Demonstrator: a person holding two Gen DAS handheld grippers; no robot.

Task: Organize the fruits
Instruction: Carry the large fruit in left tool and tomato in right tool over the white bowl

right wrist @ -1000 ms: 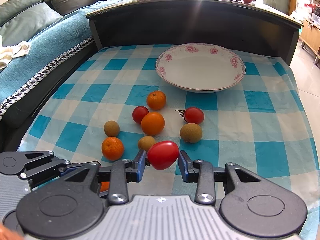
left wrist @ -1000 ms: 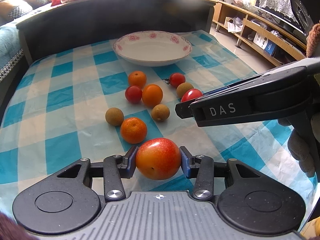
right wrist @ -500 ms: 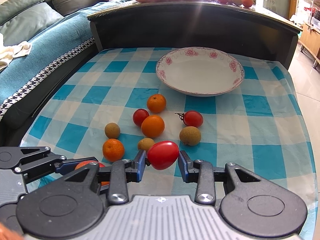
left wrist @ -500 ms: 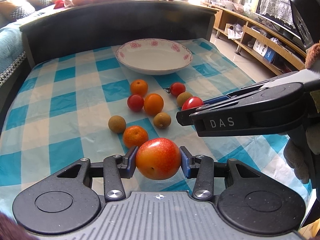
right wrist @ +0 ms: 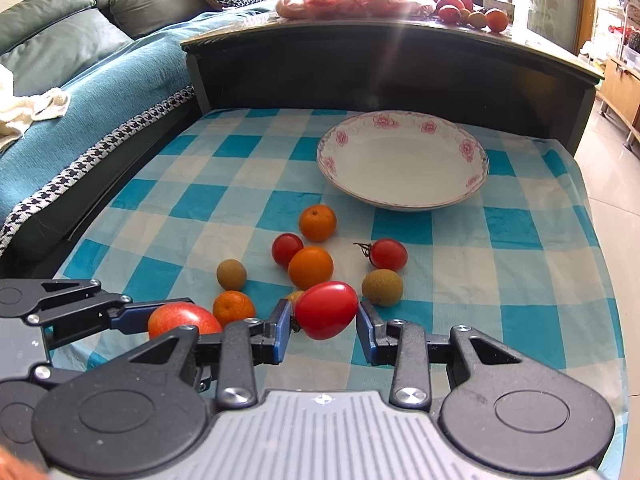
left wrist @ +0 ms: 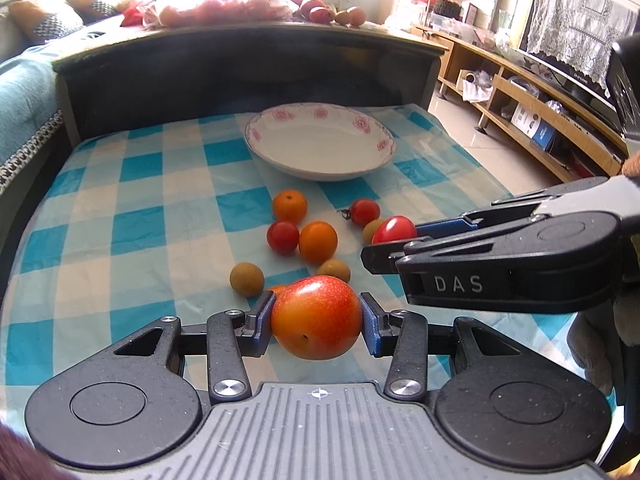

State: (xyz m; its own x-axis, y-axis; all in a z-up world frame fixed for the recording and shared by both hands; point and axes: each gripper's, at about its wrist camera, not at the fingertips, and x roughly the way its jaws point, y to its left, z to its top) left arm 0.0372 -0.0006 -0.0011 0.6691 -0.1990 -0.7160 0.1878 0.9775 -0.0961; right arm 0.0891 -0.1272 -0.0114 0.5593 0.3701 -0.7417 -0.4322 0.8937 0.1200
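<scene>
We hold a red-and-yellow plum pinched between the pads of our left gripper, lifted above the near edge of the checked tablecloth. Our right gripper is clamped on a red tomato, also off the cloth. The white flowered bowl sits near the table's far edge, against the dark backboard. Loose oranges, tomatoes and small brown fruits lie mid-cloth, between the bowl and us.

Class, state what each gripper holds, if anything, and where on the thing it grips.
Left gripper: a red-orange plum, pinched at its two sides. Right gripper: a red tomato, pinched at its two ends.
</scene>
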